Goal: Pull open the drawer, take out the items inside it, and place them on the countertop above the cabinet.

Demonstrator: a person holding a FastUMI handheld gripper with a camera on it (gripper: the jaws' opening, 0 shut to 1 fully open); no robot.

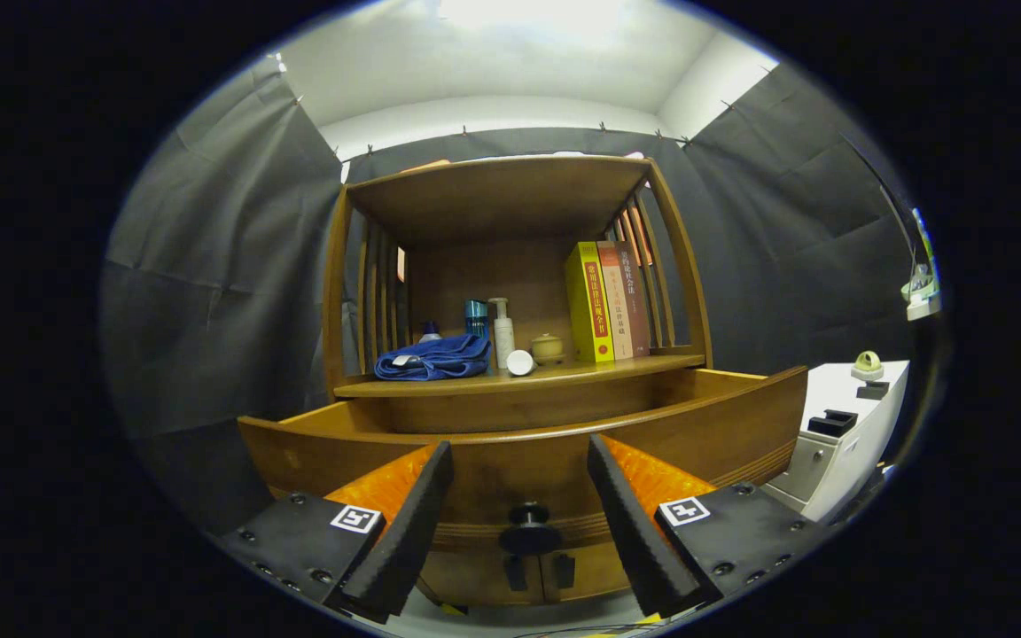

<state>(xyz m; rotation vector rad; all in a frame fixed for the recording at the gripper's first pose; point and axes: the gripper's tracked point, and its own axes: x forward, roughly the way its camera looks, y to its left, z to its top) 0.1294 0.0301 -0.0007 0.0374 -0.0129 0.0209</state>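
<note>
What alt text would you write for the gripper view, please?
The open gripper faces a wooden cabinet, its fingers either side of the dark drawer knob. On the countertop above lie a blue cloth, bottles, a small jar and upright books.

The gripper (519,461) hung with its fingers (413,523) spread wide, gripping nothing. Between them, lower down, sat the drawer's dark round knob (529,528); the drawer (528,443) was pulled out. Above it, the countertop (599,368) carried a folded blue cloth (433,359), a pump bottle (502,332), a small lidded jar (548,348) and upright books (606,301).
</note>
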